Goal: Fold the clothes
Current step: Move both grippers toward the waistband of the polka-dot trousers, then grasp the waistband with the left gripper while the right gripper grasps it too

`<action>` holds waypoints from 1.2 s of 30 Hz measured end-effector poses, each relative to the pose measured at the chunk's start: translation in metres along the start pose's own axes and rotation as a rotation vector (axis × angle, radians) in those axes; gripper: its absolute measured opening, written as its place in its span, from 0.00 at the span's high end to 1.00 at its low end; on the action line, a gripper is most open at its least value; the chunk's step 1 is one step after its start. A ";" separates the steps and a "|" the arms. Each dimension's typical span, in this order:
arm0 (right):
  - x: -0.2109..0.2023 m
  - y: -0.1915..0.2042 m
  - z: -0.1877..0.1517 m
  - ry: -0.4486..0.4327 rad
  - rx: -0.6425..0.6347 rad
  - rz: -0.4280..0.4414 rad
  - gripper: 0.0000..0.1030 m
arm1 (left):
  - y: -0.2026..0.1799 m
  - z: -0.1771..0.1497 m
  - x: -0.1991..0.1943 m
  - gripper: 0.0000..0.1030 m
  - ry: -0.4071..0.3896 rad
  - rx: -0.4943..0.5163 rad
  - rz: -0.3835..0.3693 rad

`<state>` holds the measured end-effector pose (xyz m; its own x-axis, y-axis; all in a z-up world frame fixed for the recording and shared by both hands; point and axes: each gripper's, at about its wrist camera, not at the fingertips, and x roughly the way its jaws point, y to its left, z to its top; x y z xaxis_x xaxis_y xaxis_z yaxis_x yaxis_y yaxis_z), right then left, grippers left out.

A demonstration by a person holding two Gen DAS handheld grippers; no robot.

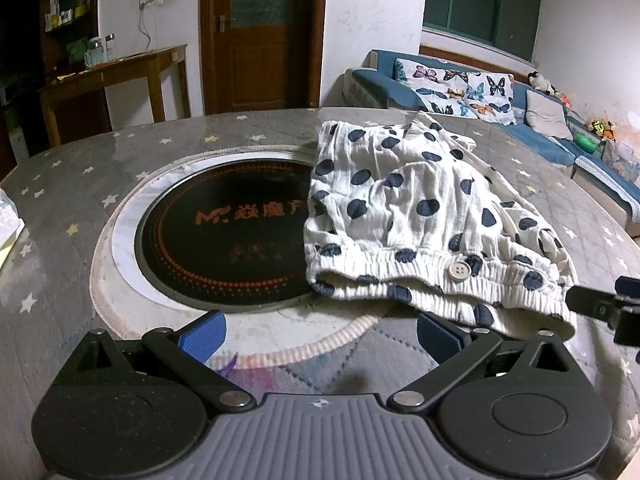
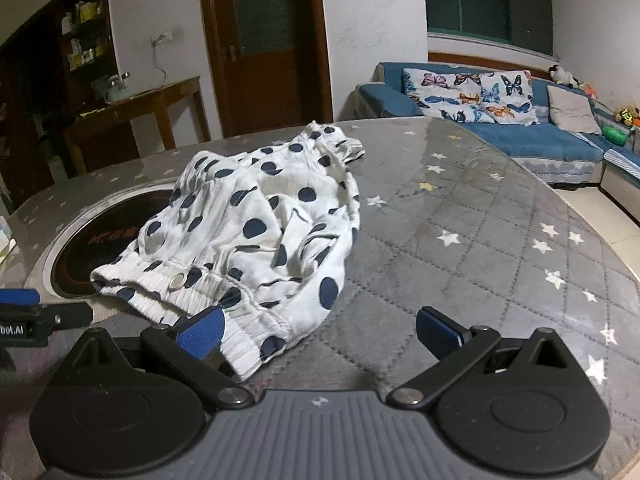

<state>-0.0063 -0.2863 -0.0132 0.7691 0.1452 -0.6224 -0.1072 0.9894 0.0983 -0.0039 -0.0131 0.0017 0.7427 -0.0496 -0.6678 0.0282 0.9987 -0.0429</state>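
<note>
Meanwhile, both grippers hover over a crumpled white garment with navy polka dots [image 1: 420, 216] on a grey star-patterned quilted table cover [image 2: 480, 240].
Left gripper [image 1: 320, 338] – jaws wide, empty, by the black round inset hotplate [image 1: 224, 232]; right gripper [image 2: 320, 334] – spread wide, empty, at the elastic waistband.
</note>
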 end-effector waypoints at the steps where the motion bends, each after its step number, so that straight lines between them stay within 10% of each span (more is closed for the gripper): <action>1: 0.001 0.001 0.000 0.005 -0.001 0.002 0.00 | 0.001 0.002 0.000 0.00 -0.001 0.002 -0.002; 19: 0.025 -0.002 0.010 0.051 0.023 0.056 0.16 | 0.007 0.040 0.033 0.01 -0.005 0.024 -0.017; 36: 0.045 -0.014 0.019 0.085 0.093 0.101 0.42 | 0.014 0.047 0.067 0.65 0.073 0.061 -0.174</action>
<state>0.0420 -0.2940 -0.0285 0.7010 0.2478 -0.6688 -0.1191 0.9652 0.2328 0.0773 -0.0019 -0.0085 0.6723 -0.2205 -0.7066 0.1940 0.9737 -0.1193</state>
